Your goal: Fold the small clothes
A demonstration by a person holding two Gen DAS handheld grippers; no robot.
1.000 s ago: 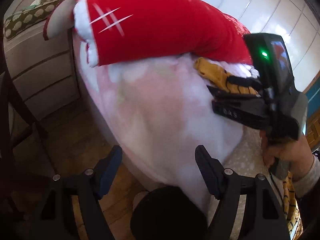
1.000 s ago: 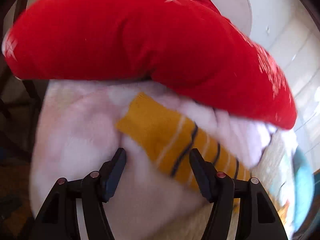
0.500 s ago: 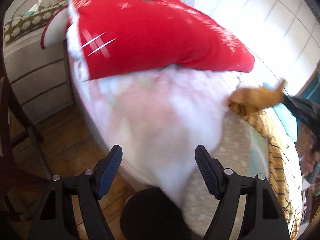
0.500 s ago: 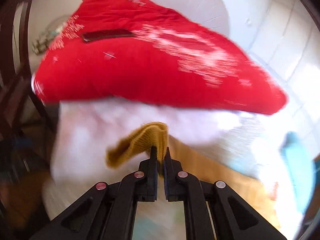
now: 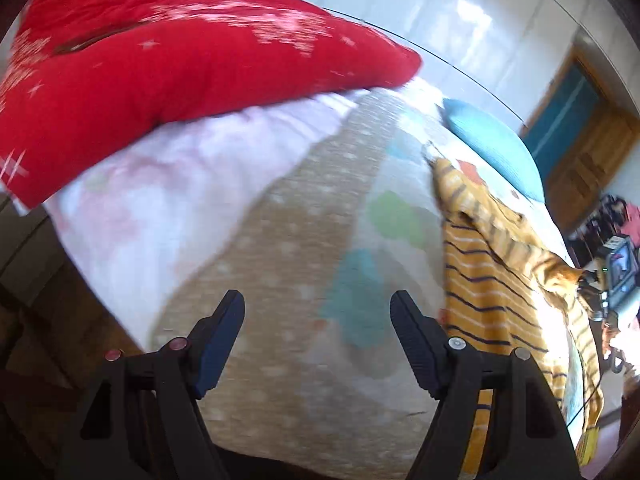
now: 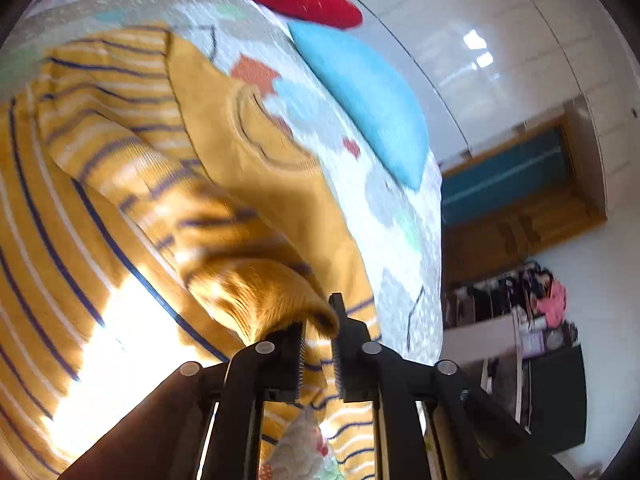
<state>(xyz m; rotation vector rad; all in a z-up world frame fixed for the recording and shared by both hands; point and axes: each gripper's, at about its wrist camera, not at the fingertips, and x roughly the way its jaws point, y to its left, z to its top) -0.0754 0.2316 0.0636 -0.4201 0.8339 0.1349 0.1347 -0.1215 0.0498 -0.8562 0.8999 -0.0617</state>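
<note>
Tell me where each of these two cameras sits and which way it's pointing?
Left wrist view: sits on the left gripper, looking down over the bed toward the red cushion; its two open fingers show.
Right wrist view: sits on the right gripper, looking down at the yellow striped top; its fingers, opening, have the yellow cuff between them.
Both show the top, the bed, the cushion and the blue pillow.
</note>
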